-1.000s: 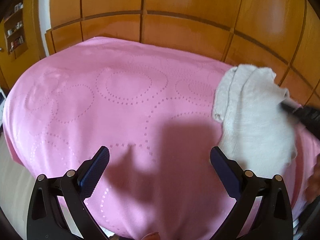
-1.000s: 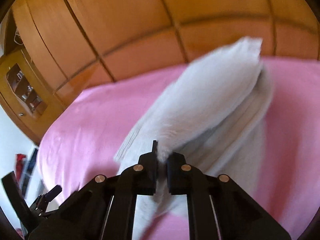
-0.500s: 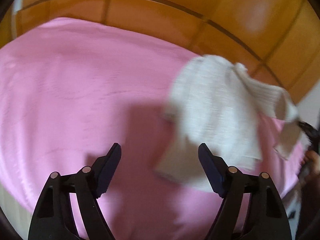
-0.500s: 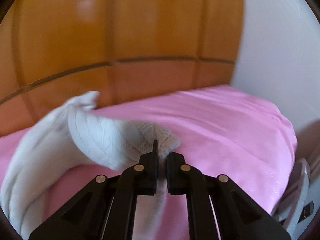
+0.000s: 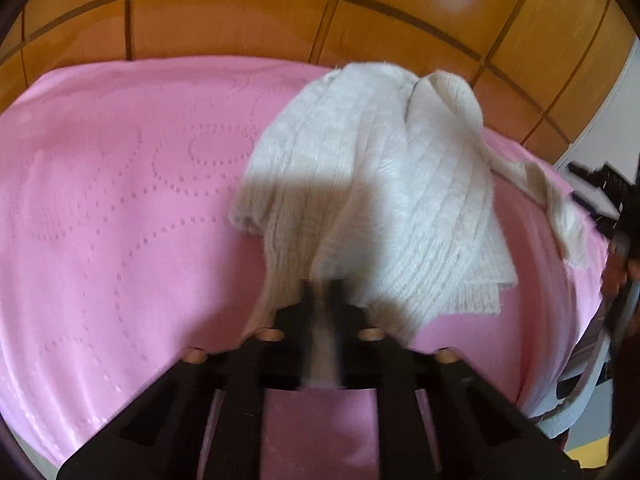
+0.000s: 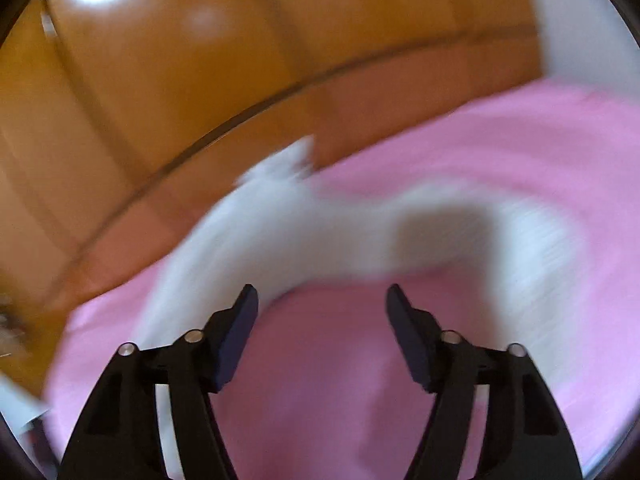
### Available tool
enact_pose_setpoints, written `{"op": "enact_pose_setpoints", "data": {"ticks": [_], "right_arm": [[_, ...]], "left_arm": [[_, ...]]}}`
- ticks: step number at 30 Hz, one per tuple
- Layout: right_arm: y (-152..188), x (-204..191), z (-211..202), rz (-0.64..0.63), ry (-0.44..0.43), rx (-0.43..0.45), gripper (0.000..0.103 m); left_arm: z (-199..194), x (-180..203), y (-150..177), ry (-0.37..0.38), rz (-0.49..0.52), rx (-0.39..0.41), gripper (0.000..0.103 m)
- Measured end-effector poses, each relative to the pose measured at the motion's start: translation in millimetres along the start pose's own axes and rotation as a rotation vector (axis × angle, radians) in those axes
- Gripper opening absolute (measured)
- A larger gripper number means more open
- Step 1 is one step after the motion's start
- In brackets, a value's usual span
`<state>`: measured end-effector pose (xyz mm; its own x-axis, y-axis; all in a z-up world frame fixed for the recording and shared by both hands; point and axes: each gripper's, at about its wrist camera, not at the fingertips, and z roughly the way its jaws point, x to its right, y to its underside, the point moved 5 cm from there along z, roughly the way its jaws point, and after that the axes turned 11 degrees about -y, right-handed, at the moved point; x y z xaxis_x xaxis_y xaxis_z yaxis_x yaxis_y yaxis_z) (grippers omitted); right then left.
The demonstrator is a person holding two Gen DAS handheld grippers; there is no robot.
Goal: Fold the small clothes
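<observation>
A small white knitted garment point(image 5: 384, 184) lies crumpled on the pink bedspread point(image 5: 120, 208), one sleeve trailing off to the right. My left gripper point(image 5: 322, 292) is shut on the garment's near edge, with the knit pinched between its dark fingers. In the blurred right wrist view the same white garment point(image 6: 360, 232) lies just beyond my right gripper point(image 6: 320, 312), whose jaws are opening with only pink cloth between them. The right gripper point(image 5: 600, 192) also shows at the far right of the left wrist view, clear of the sleeve.
Orange wooden wardrobe panels point(image 5: 240, 8) rise right behind the bed. A white wall point(image 6: 580, 20) stands at the right. The bed's right edge point(image 5: 552, 360) drops off near a person's hand point(image 5: 616, 272).
My left gripper moved toward the garment and shut on its near edge. My right gripper let go of the garment, opened and swung away; the garment dropped onto the bedspread.
</observation>
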<state>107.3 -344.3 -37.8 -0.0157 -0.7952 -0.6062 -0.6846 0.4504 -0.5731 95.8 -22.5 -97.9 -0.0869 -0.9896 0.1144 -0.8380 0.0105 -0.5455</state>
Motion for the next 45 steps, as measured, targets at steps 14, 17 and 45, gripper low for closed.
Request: {"op": "enact_pose_setpoints", "data": {"ticks": [14,17,45], "right_arm": [[109,-123,131,0.125,-0.355,-0.370,0.037],[107,-124,131,0.115,-0.342,-0.365,0.026],[14,-124,-31,-0.152,-0.260,-0.114,0.006]], "left_arm": [[-64,-154,-169,-0.326,-0.353,0.381,0.000],[-60,-182,-182,-0.360,-0.461,0.361,0.051],[-19,-73,-78,0.131,-0.165,0.089,0.000]]}}
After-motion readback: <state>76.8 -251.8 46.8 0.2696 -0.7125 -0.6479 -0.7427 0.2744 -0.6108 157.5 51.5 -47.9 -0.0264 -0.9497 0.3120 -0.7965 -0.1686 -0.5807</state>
